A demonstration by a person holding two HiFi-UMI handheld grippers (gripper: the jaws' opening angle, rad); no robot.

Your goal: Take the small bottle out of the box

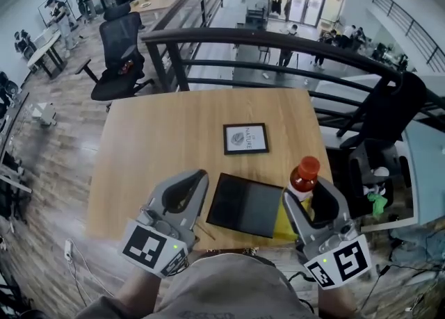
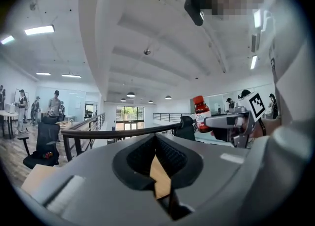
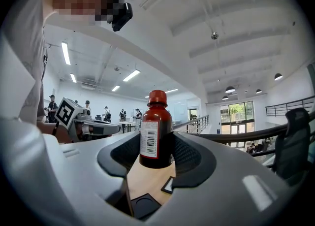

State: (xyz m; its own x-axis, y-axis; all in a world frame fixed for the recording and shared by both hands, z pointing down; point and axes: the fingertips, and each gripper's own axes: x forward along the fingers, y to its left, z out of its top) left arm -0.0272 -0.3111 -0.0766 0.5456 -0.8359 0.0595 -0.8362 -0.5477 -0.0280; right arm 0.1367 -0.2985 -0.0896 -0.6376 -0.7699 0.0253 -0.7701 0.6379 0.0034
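The small bottle (image 1: 304,175), dark red with a red cap and a white label, is held upright between the jaws of my right gripper (image 1: 316,203), which is shut on it. It sits above the table's front right part, beside the right edge of the box. In the right gripper view the bottle (image 3: 155,131) stands in the jaw cavity of the right gripper (image 3: 156,146). The box (image 1: 245,204) is flat and black on top, with a yellow edge showing at its right. My left gripper (image 1: 186,189) is shut with nothing in it, just left of the box. The bottle (image 2: 199,114) also shows in the left gripper view.
A small framed picture (image 1: 245,138) lies on the wooden table (image 1: 160,144) beyond the box. A dark railing (image 1: 264,39) runs behind the table. One office chair (image 1: 118,60) stands at the far left, and another dark chair (image 1: 389,123) stands close to the table's right edge.
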